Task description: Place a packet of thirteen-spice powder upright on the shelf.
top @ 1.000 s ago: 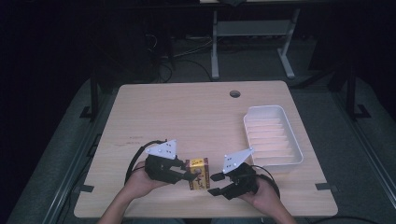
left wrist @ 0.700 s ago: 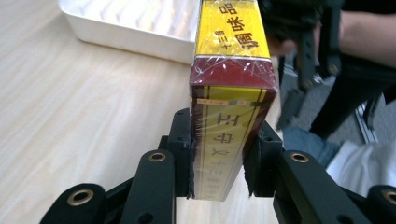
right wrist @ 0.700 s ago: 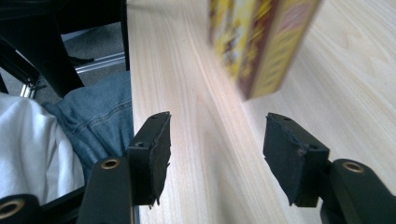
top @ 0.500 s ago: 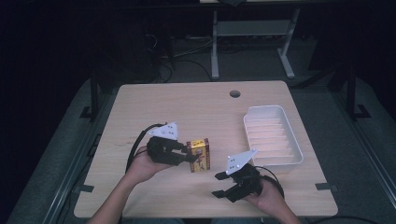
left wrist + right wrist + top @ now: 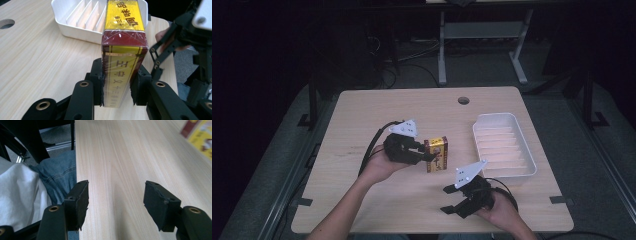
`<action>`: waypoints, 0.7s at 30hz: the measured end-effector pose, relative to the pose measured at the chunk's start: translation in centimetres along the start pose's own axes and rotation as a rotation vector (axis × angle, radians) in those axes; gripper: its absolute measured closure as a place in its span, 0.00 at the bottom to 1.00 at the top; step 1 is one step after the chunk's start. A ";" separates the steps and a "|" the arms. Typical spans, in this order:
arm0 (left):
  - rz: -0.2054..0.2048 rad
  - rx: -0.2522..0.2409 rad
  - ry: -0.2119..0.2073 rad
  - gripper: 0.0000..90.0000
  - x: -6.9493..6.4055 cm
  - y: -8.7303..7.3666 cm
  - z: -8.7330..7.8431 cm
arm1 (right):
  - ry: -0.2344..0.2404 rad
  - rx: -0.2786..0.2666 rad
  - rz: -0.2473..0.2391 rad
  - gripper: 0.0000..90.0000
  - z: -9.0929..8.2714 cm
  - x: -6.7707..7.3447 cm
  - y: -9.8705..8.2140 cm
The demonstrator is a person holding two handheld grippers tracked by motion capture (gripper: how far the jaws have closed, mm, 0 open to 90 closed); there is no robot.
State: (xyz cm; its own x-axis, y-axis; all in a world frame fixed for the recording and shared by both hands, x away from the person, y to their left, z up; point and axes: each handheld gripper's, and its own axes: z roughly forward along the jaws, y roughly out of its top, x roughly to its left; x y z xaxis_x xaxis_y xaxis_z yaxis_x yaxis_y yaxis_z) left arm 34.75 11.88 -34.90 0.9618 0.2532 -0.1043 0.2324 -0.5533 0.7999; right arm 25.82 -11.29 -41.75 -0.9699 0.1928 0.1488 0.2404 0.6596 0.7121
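A yellow and dark red box (image 5: 436, 153) wrapped in clear film is held above the middle of the table. My left gripper (image 5: 428, 156) is shut on the box (image 5: 122, 62), its two black pads pressing the narrow sides near the lower end. The box points toward the white tray (image 5: 82, 20) in the left gripper view. My right gripper (image 5: 451, 209) hangs open near the table's front edge, with nothing between its fingers (image 5: 160, 202). A corner of the box (image 5: 200, 137) shows at the upper right of the right gripper view.
A white ribbed tray (image 5: 503, 145) sits at the right of the wooden table (image 5: 362, 115). A round cable hole (image 5: 463, 100) lies near the far edge. The person's jeans and white shirt (image 5: 30, 192) are beside the front edge.
My left gripper has carried the box up and away from the front edge toward the table's middle. The right gripper has drawn back toward the front edge, open.
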 end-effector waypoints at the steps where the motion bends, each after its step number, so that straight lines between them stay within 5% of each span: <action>1: 0.000 -0.001 -0.002 0.75 0.1 0.2 0.2 | -0.004 0.003 -0.001 0.40 0.0 0.0 0.0; 21: 0.025 -0.016 -0.021 0.75 2.0 4.7 3.8 | -0.008 0.072 -0.021 0.38 0.2 0.2 -0.4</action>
State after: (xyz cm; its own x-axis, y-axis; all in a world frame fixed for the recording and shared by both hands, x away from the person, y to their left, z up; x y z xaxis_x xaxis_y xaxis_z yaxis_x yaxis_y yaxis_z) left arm 38.31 6.78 -33.60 0.9702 0.2224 -0.0965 0.2060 -0.5463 0.8118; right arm 25.50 -11.31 -42.12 -0.9745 0.1837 0.1290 0.2225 0.7144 0.6635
